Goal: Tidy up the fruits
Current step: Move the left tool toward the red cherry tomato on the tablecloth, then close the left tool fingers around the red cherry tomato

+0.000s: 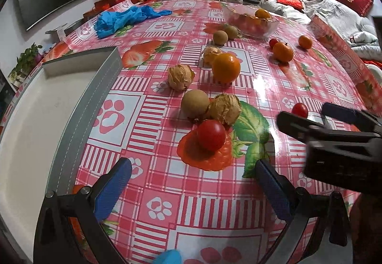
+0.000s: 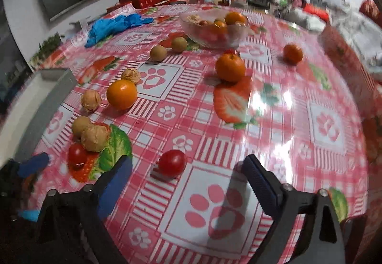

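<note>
Right wrist view, blurred: right claw [image 2: 187, 169] gapes empty around a cherry tomato [image 2: 172, 163], probably lining up its pick; left claw [image 1: 193, 172] open too.

Pink checked tablecloth [image 1: 167, 192] under scattered fruits [image 1: 225, 67], glass bowl [image 1: 267, 31], blue gloves [image 1: 124, 18], grey tray [image 1: 78, 125].

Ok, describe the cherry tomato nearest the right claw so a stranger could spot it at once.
Start at the glass bowl at the far end of the checked tablecloth, then come straight back toward the right claw. Just ahead of its open fingers lies a small red cherry tomato, alone on the cloth, unlike the other tomato beside husked fruits.
</note>
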Available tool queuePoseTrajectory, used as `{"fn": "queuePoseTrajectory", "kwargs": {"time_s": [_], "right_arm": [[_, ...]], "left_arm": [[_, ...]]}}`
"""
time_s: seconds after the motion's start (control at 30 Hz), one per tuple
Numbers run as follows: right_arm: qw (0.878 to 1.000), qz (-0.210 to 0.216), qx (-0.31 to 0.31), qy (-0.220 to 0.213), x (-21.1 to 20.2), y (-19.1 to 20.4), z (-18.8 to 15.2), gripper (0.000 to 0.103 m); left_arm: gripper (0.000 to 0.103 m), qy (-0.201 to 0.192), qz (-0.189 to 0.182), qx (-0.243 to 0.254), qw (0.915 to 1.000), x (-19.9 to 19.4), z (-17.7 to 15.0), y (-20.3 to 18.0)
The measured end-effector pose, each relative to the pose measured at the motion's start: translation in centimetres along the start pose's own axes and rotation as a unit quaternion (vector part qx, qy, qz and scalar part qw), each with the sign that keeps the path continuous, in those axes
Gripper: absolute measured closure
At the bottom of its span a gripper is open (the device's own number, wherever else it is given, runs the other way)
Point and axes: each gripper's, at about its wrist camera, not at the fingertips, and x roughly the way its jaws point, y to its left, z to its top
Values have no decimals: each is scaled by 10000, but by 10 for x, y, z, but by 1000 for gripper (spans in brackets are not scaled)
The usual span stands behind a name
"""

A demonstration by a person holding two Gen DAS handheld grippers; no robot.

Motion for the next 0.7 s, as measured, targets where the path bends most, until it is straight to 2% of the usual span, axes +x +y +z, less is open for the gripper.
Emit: {"fn": "queuePoseTrajectory", "kwargs": {"time_s": [0.07,0.1,0.13,0.27,0.4,0.53,0.6,0.67,0.7], "right_arm": [[9998,-123,-167,-40,0,7,1,30],[9994,-171,-278,-90,-2,10,1,51],[9995,-30,-317,-64,-2,11,2,77],[9993,331,-156,-6,-7,4,-1,78],[9987,515,41,-8,-16,-8,-11,79],[9977,624,253,20,-24,-22,-16,79],[9975,642,302,31,-27,-27,-19,79],[9973,648,346,39,-30,-31,-23,79],[9972,644,365,37,-32,-33,-25,79]], "left_arm": [[0,-2,22,28,10000,-1,-1,0],[0,0,19,46,10000,-1,-1,0],[0,19,19,84,10000,-1,0,1],[0,239,171,77,9995,-2,6,2],[0,13,267,261,9993,-10,14,-6],[1,46,313,310,9990,-3,22,-14],[27,181,344,246,9989,5,25,-15],[35,239,141,-21,9996,7,27,-10],[44,224,169,-63,9996,7,28,-10]]}}
